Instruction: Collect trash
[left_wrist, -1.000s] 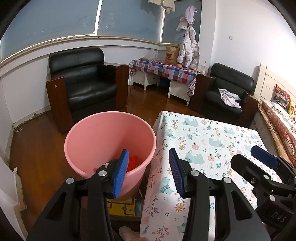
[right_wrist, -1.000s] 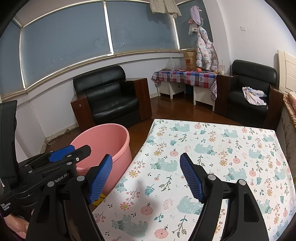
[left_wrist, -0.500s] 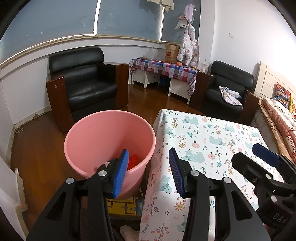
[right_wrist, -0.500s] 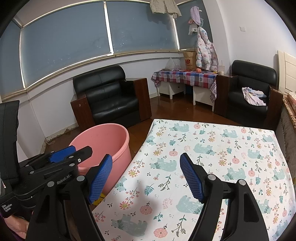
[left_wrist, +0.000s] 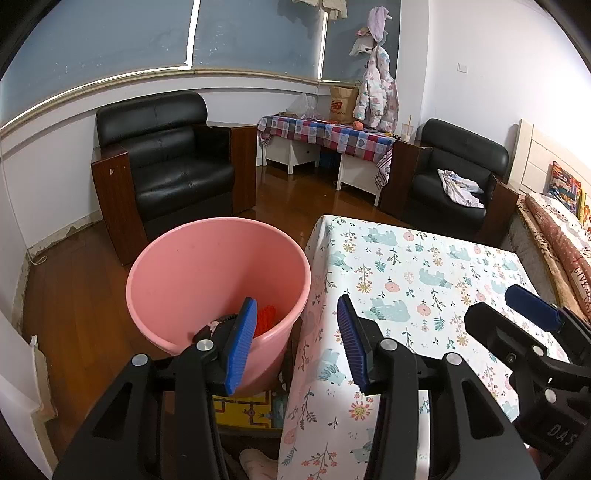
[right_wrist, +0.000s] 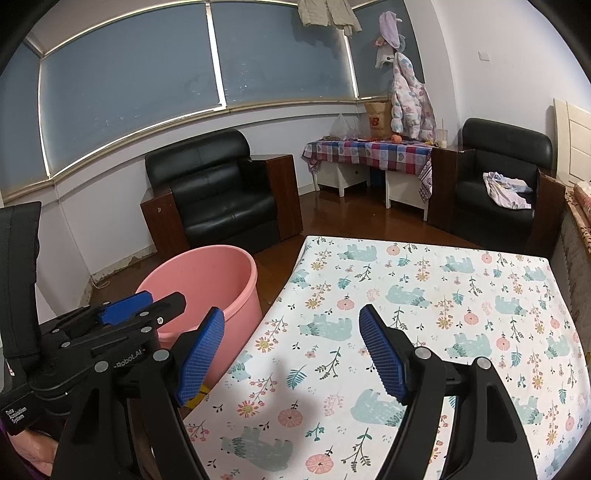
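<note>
Left wrist view: my left gripper, jaws spread and empty, straddles the tabletop edge beside the pink bucket holding red trash. Right wrist view: my right gripper, jaws spread, hovers over bare tabletop.

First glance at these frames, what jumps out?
The pink bucket on the floor left of the floral-clothed table, with red trash in its bottom. Both grippers hang open and hold nothing: the left gripper over the gap between bucket and table, the right gripper over the tablecloth.
</note>
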